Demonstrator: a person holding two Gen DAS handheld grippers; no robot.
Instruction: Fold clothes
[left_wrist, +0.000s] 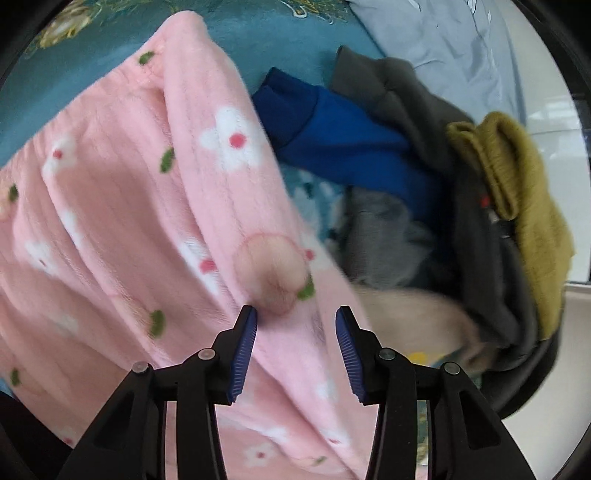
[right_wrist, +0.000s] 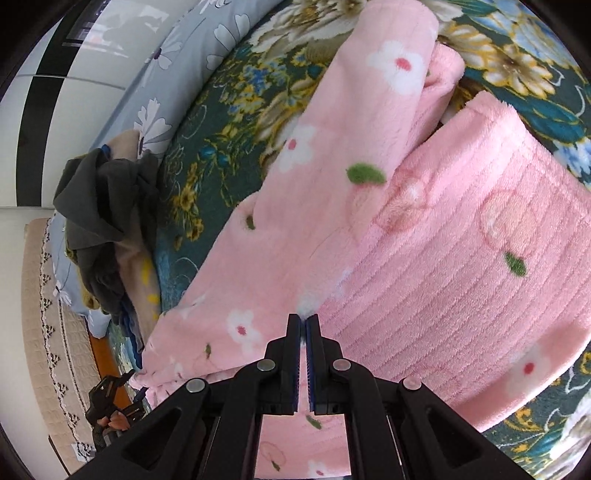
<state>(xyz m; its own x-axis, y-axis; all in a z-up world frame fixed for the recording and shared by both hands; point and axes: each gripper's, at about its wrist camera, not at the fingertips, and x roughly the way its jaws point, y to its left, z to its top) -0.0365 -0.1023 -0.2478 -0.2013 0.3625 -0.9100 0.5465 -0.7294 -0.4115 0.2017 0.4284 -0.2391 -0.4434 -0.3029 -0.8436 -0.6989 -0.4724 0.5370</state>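
Observation:
A pink fleece garment with white flowers and green leaves lies on the teal floral bedspread. My left gripper is open, its jaws spread just above the pink fleece, nothing between them. In the right wrist view the same pink garment lies partly folded, with a rolled part at the top. My right gripper is shut on a fold of the pink fleece at its near edge. The left gripper shows small at the lower left of that view.
A pile of clothes sits to the right in the left wrist view: a blue garment, dark grey garments, an olive knit. A pale blue floral pillow lies at the bed's far edge. A beige mat lies on the floor.

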